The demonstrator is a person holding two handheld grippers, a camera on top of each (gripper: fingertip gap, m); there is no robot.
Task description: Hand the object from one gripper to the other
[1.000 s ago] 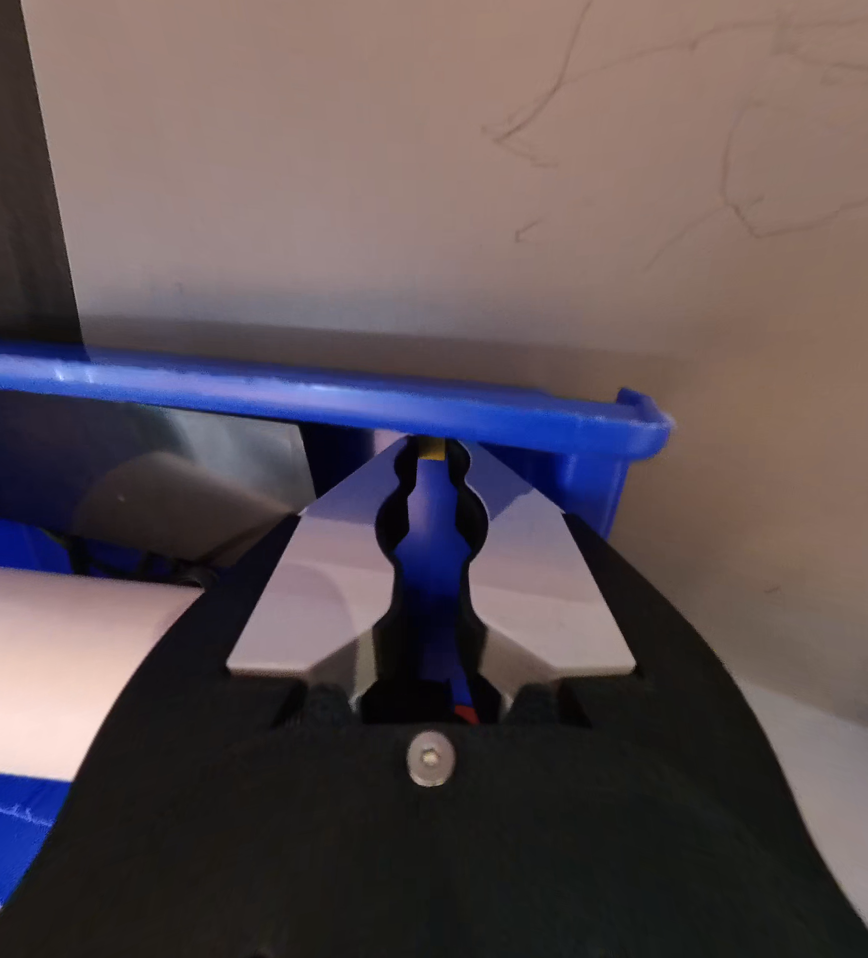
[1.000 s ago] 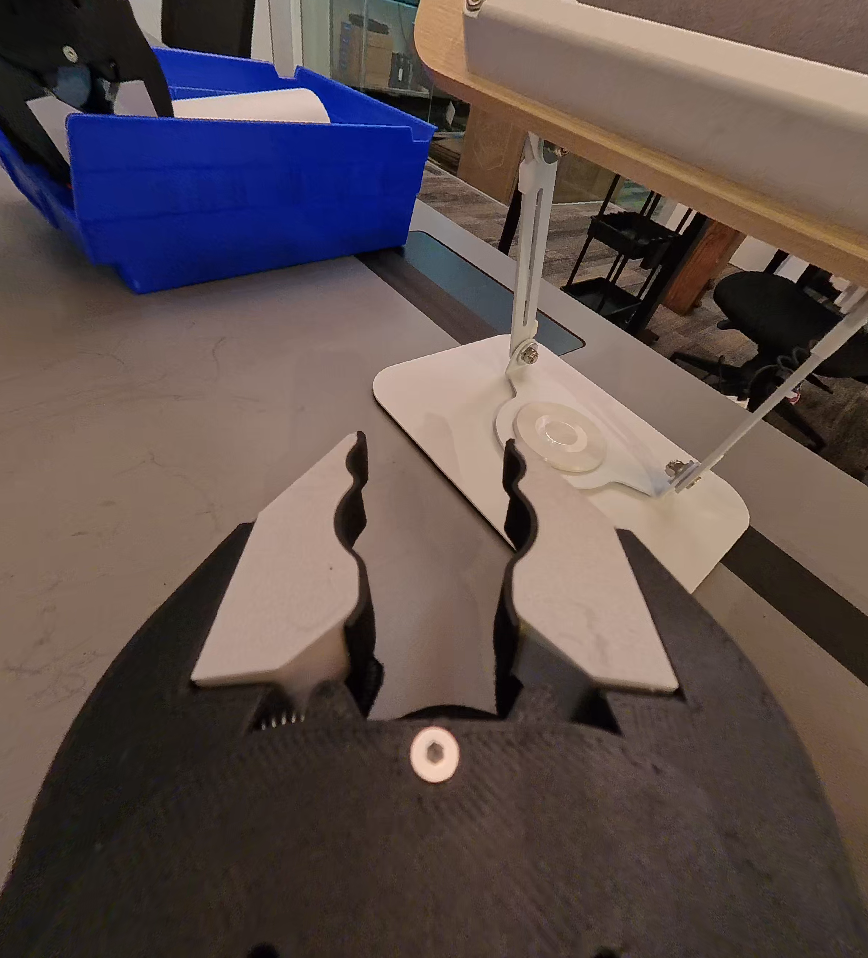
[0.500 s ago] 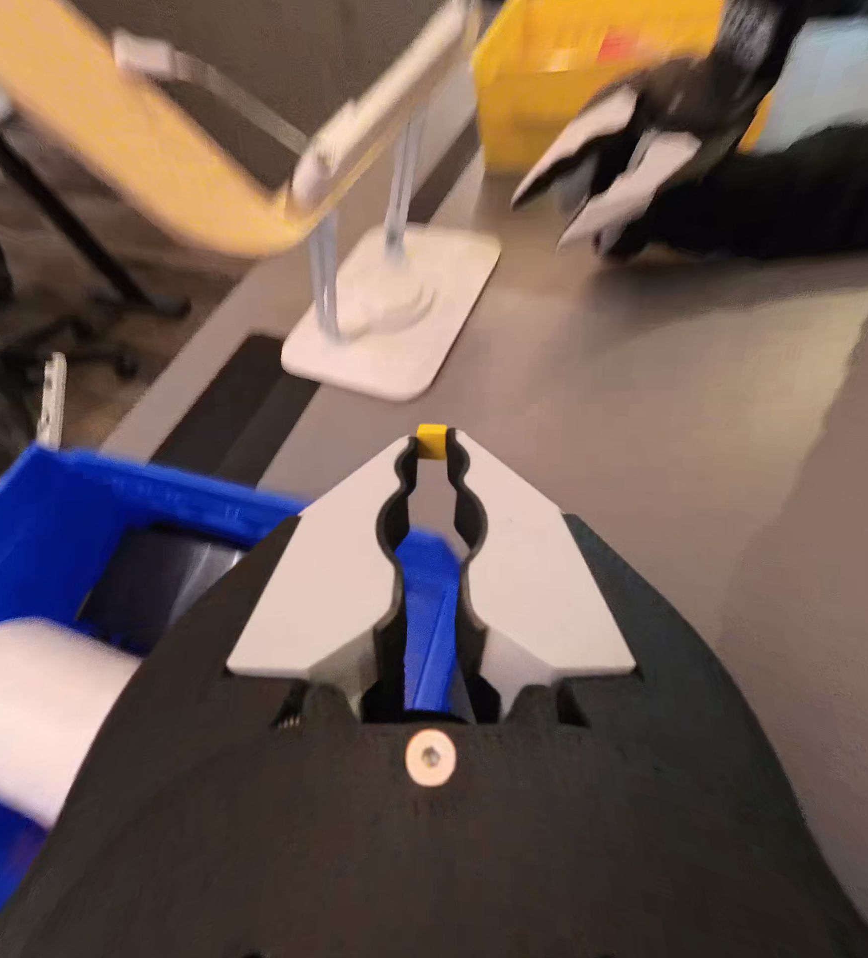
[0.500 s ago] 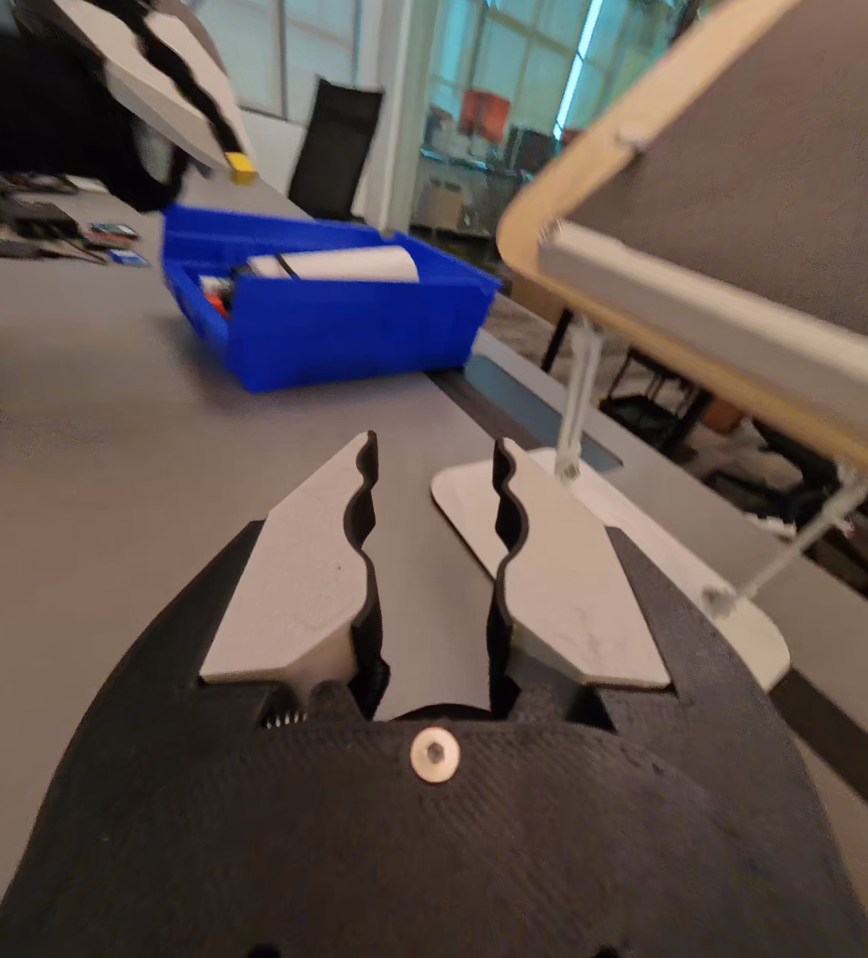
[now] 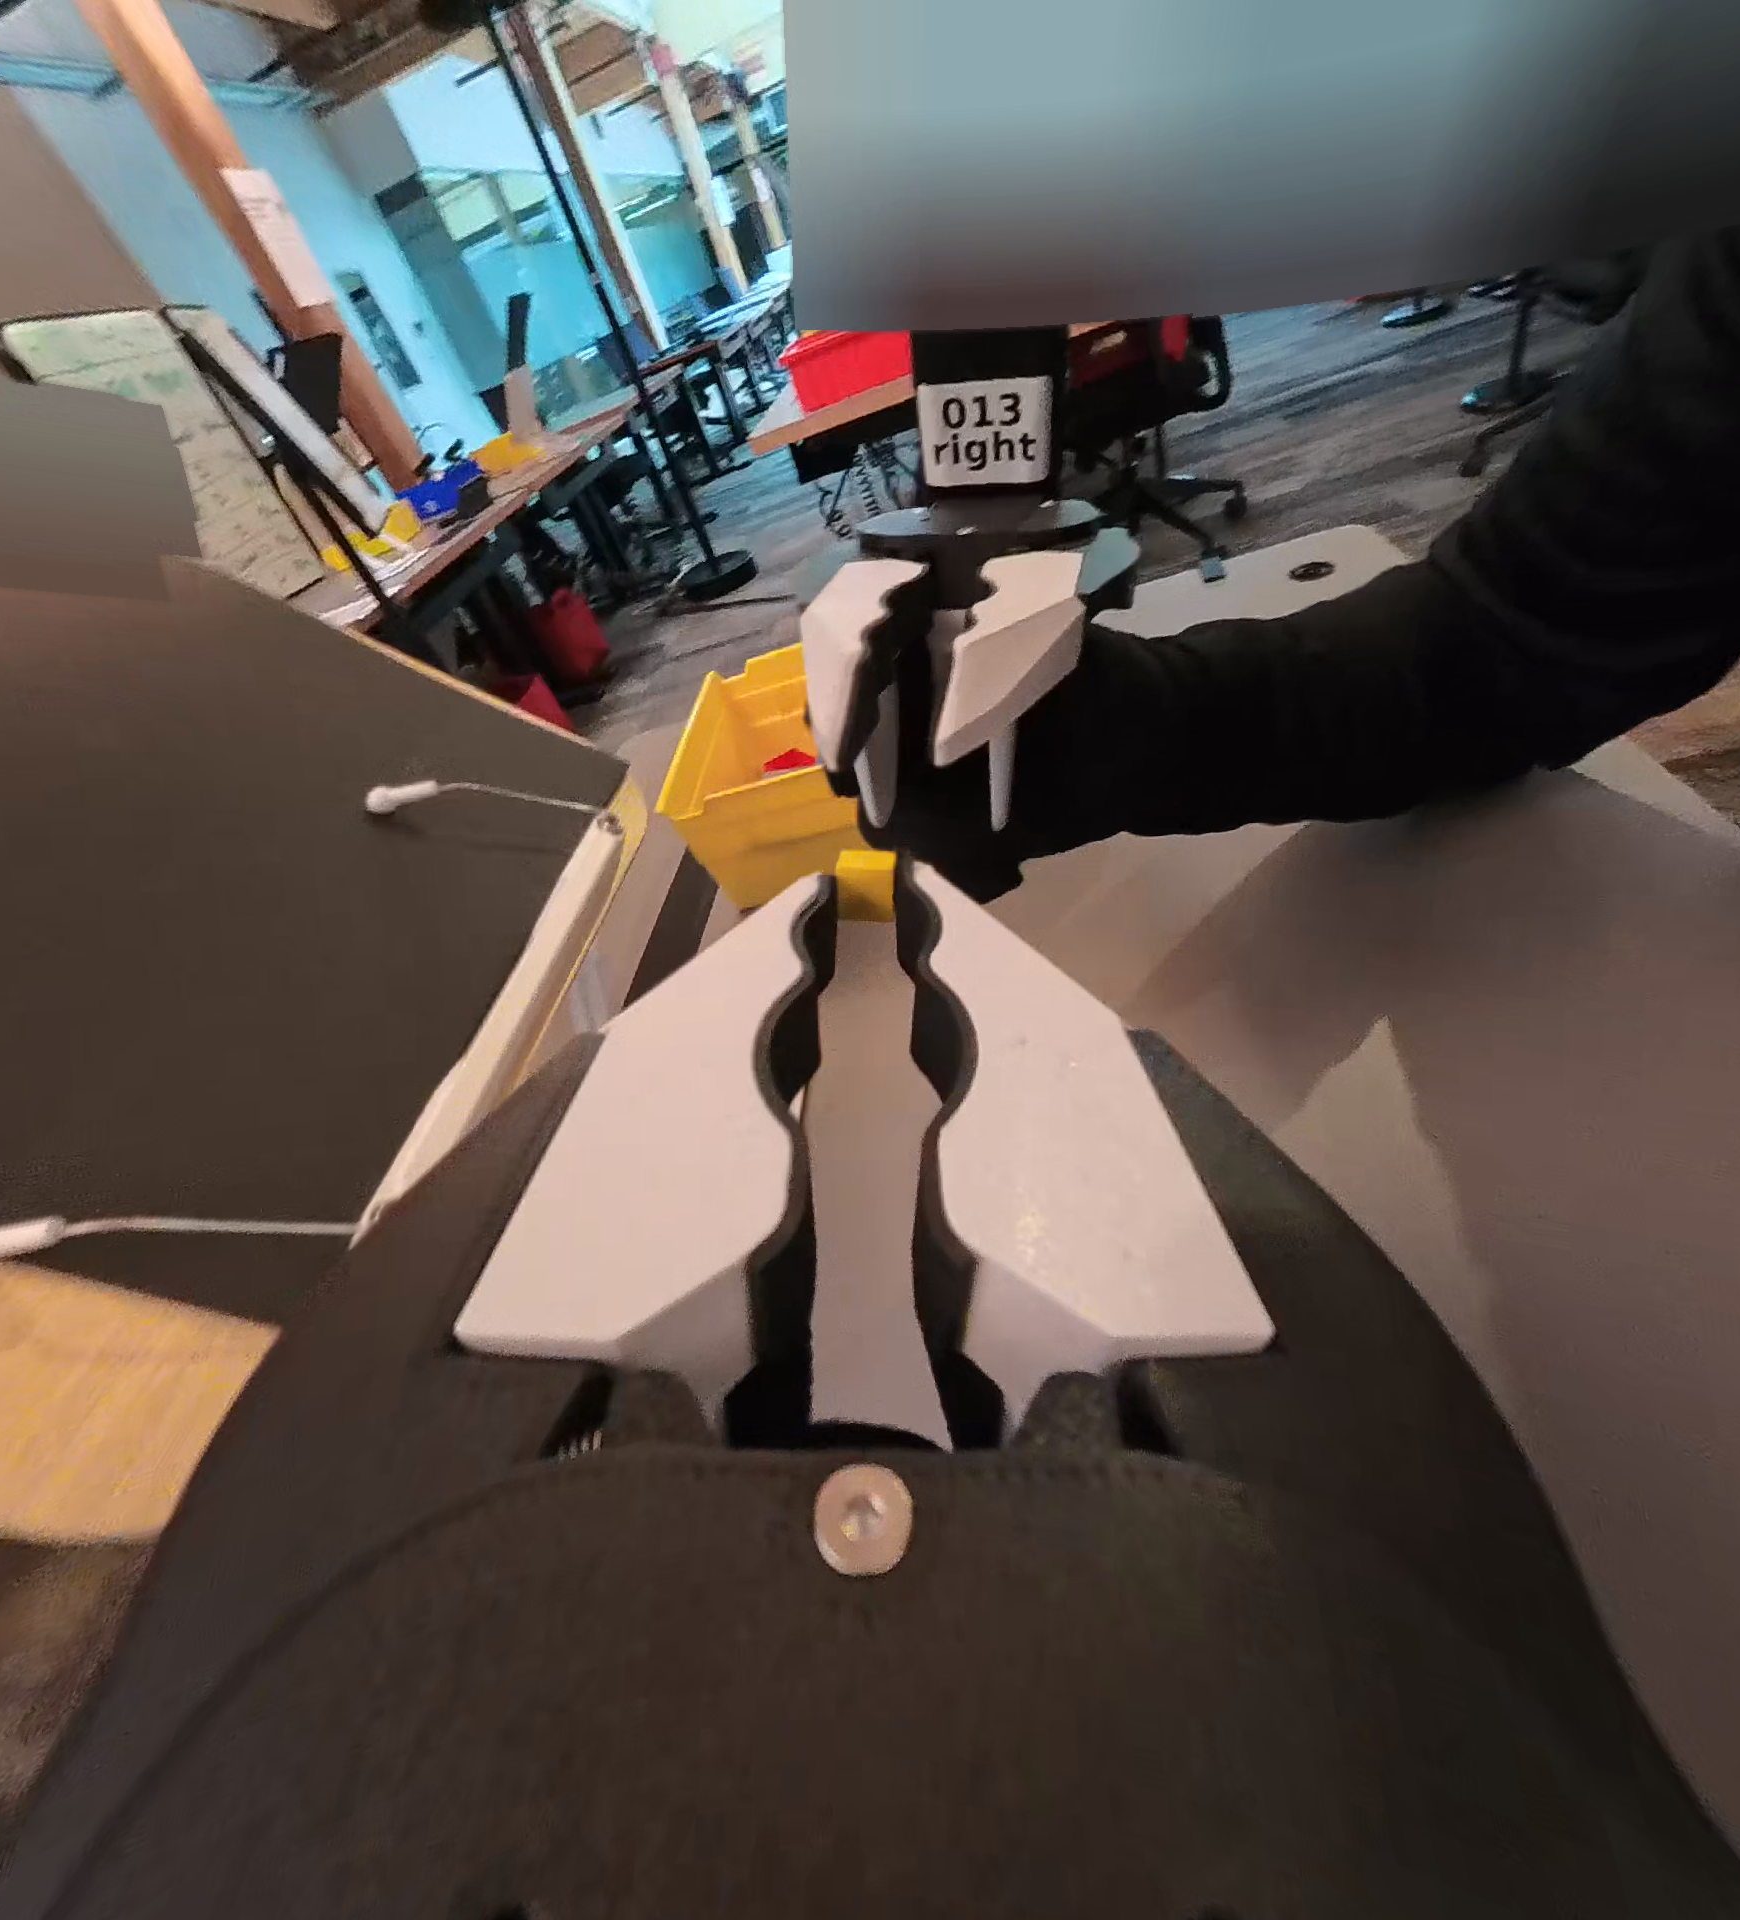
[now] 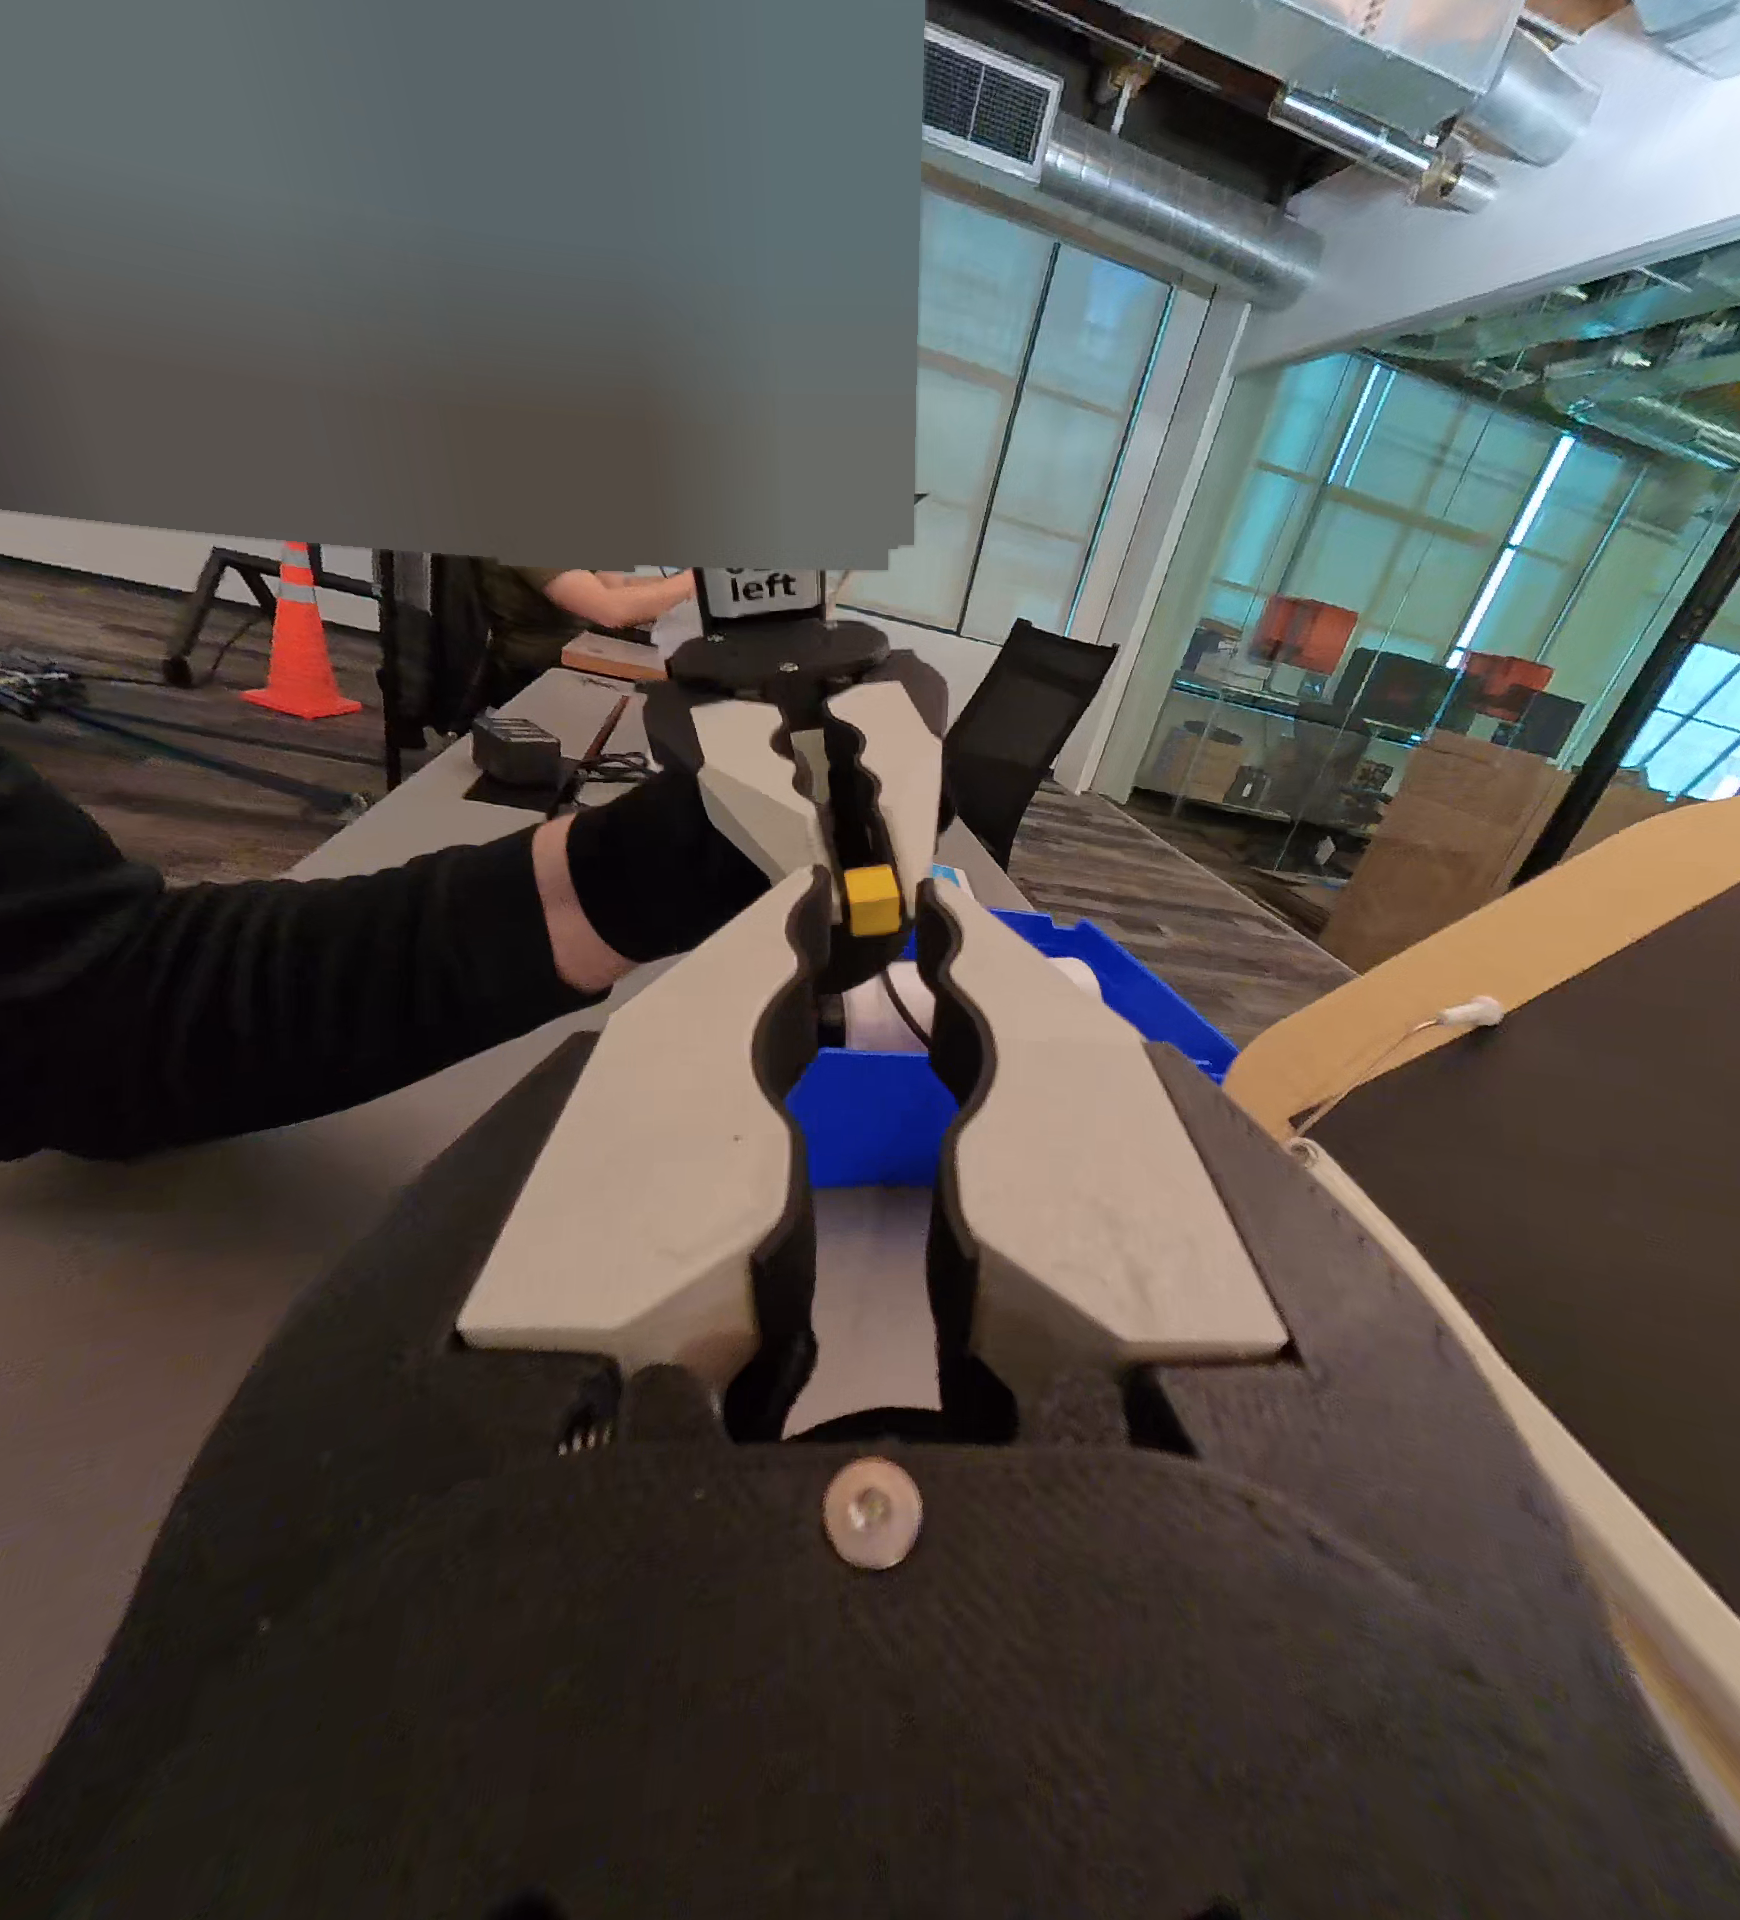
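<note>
A small yellow block is pinched at the very tips of my left gripper, which is shut on it and held up above the grey table. My right gripper faces it from just beyond, jaws apart and empty. In the right wrist view the yellow block shows in the gap between the tips of my right gripper, with the left gripper behind it. I cannot tell whether the right fingers touch the block. A black-sleeved arm holds each gripper.
A yellow bin stands on the grey table behind the right gripper. A blue bin holding a white roll sits behind the left gripper. A dark board with a wooden edge stands along one side. My two grippers' fingertips are within a few centimetres of each other.
My left gripper has lifted out of the blue bin with the yellow block and swung round to face the right gripper. My right gripper has risen off the table and turned to meet it.
</note>
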